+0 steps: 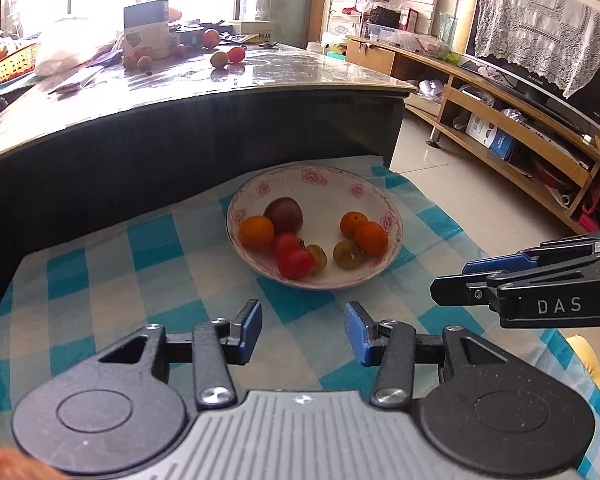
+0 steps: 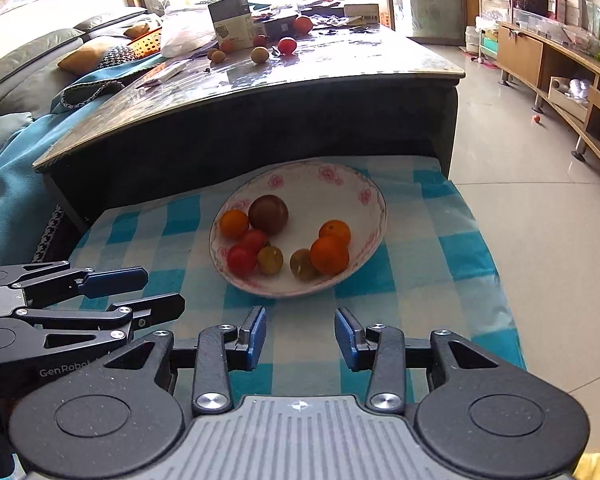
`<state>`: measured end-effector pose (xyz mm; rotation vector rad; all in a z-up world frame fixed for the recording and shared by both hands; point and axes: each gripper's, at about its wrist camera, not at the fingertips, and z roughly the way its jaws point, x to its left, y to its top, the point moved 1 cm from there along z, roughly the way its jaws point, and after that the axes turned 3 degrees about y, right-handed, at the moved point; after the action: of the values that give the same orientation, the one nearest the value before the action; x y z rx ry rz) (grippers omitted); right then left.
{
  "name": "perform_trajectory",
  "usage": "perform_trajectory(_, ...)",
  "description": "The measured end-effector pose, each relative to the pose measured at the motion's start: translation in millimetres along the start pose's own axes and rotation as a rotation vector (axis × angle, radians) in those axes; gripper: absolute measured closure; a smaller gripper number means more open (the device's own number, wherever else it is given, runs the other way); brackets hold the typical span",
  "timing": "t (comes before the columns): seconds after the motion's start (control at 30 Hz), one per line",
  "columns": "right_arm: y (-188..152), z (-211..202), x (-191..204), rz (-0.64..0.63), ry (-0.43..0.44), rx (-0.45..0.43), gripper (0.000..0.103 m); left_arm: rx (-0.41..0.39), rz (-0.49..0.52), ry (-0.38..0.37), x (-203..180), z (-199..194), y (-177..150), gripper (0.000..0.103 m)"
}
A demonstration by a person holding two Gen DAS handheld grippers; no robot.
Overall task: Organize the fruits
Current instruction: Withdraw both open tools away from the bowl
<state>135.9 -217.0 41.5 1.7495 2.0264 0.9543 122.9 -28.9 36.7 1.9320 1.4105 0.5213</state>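
A white bowl with pink flowers [image 1: 320,178] [image 2: 332,178] sits on a blue checked cloth [image 1: 148,264] [image 2: 428,256]. It holds several fruits: oranges [image 1: 256,232] [image 2: 330,254], red tomatoes [image 1: 296,263] [image 2: 242,260], a dark plum [image 1: 284,214] [image 2: 269,214] and yellow-green fruits [image 1: 348,254] [image 2: 270,260]. My left gripper [image 1: 302,328] [image 2: 156,292] is open and empty, just short of the bowl. My right gripper [image 2: 300,334] [image 1: 450,284] is open and empty, beside the left one. More loose fruits [image 1: 228,57] [image 2: 274,50] lie on the far table.
A dark coffee table with a glossy top [image 1: 260,80] [image 2: 300,76] rises behind the cloth, cluttered with a carton [image 1: 146,30] [image 2: 232,20] and a plastic bag [image 2: 186,32]. A sofa [image 2: 32,64] is at left, a wooden TV stand [image 1: 512,128] at right.
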Motion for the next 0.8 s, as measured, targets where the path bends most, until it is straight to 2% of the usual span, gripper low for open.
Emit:
perform_trajectory(0.23,-29.5,-19.7,14.9,0.032,0.013,0.014,0.068,0.027,-0.017,0.026,-10.7,-20.7,-28.0,0.041)
perform_trajectory(0.3,-37.2,-25.1,18.3,0.04,0.012,0.016,0.067,0.029,-0.024,0.037,-12.4,-26.8,-33.2,0.033)
perform_trajectory(0.43,-50.8,-36.1,21.9,0.053,0.007,0.017,0.065,0.02,-0.032,0.061,-14.3,-38.6,-41.0,0.03)
perform_trajectory(0.6,-66.9,-48.1,26.8,0.059,-0.001,0.018,0.062,0.007,-0.042,0.103,-15.9,-50.7,-50.5,0.018)
perform_trajectory(0.8,-78.7,-60.0,31.0,0.064,-0.006,0.011,0.062,0.005,-0.048,0.144,-19.9,-58.7,-60.2,0.009)
